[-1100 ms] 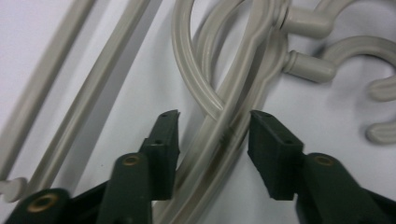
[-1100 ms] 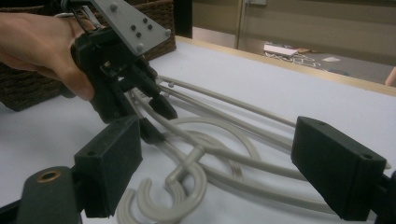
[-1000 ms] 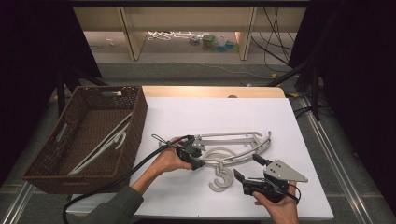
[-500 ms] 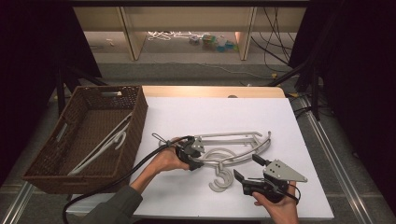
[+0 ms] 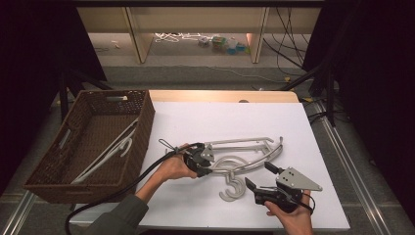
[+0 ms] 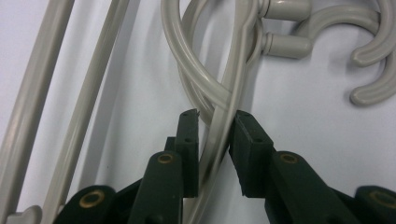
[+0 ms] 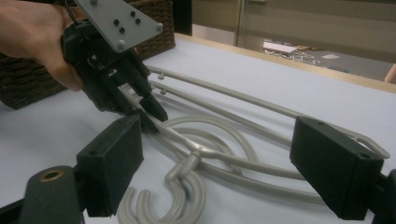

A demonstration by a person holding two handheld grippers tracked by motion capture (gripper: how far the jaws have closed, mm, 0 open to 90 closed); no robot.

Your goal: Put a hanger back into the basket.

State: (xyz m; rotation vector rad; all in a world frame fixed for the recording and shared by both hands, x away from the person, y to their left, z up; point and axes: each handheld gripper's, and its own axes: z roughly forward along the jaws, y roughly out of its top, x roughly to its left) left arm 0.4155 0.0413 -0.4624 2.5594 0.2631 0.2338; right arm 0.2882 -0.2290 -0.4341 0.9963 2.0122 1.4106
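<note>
Two or three grey plastic hangers [image 5: 247, 155] lie tangled on the white table [image 5: 220, 117], hooks [image 5: 232, 188] toward me. My left gripper [image 5: 206, 166] reaches in from the left. In the left gripper view its jaws [image 6: 215, 115] straddle one thin hanger arm [image 6: 219, 119]. They have just been closing, and a narrow gap still shows beside the left pad [image 6: 189, 140]. My right gripper [image 5: 257, 174] stands open just right of the hooks. In the right gripper view it is wide open [image 7: 219, 140] with nothing held, facing the left gripper [image 7: 140, 105].
A brown wicker basket [image 5: 142, 127] stands at the table's left edge with another grey hanger [image 5: 110, 152] lying inside. Beyond the table's far edge are a shelf unit and cables on the floor. The left gripper's cable [image 5: 137, 181] trails off the front-left.
</note>
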